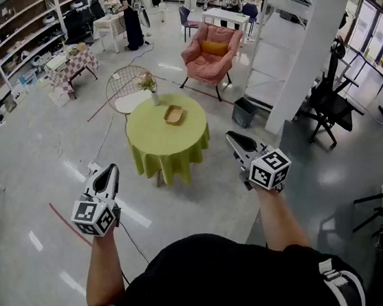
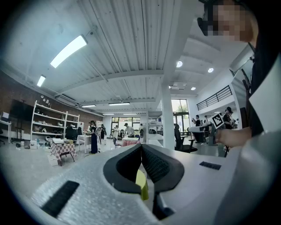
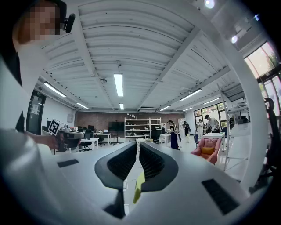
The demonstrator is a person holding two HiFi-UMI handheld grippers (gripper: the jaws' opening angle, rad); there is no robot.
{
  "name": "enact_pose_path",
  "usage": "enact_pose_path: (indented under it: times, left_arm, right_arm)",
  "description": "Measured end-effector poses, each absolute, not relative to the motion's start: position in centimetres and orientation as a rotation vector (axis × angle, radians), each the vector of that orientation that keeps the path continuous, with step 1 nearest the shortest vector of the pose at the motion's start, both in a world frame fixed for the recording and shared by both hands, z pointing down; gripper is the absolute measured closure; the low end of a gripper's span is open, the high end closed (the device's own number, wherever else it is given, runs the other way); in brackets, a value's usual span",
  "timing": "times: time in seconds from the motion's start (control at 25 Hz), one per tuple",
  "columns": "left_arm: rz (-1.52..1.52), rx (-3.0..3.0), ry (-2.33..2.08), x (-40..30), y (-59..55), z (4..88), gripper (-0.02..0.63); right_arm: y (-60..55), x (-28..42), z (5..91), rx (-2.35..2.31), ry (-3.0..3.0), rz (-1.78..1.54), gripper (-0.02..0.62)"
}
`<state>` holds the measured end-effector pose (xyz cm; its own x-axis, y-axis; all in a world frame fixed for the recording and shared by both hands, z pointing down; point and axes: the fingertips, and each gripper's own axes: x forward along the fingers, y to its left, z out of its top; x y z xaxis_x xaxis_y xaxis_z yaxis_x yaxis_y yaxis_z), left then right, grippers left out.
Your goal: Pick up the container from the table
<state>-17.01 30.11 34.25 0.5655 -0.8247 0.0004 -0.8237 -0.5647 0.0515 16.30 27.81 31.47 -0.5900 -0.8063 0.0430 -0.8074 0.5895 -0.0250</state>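
Shallow, squarish tan container (image 1: 173,114) set near the middle of a round counter (image 1: 167,148) draped in smooth lime cloth
Left tongs (image 1: 109,168) and right tongs (image 1: 232,136) are held level — both pressed together, nothing gripped, well apart from the container.

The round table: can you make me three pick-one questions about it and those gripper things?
1. Where is the container? A) on the table B) under it C) in a gripper
2. What colour is the tablecloth? A) red B) yellow-green C) blue
3. How do the jaws of the right gripper stand? A) wide apart B) together, empty C) clamped on the container

Answers: 1 A, it sits on the tabletop; 2 B, the cloth looks yellow-green; 3 B, the right gripper view shows their tips meeting, nothing between.
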Motion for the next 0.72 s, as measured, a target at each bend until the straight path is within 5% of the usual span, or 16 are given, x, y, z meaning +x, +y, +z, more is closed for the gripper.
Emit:
enact_pose_path:
  times: [0.72]
  left_arm:
    - [-0.014, 2.743, -1.502, -10.0, 27.7, 33.1, 0.589]
  right_arm:
    - [24.0, 23.5, 32.4, 1.389, -2.758, 0.065, 0.563]
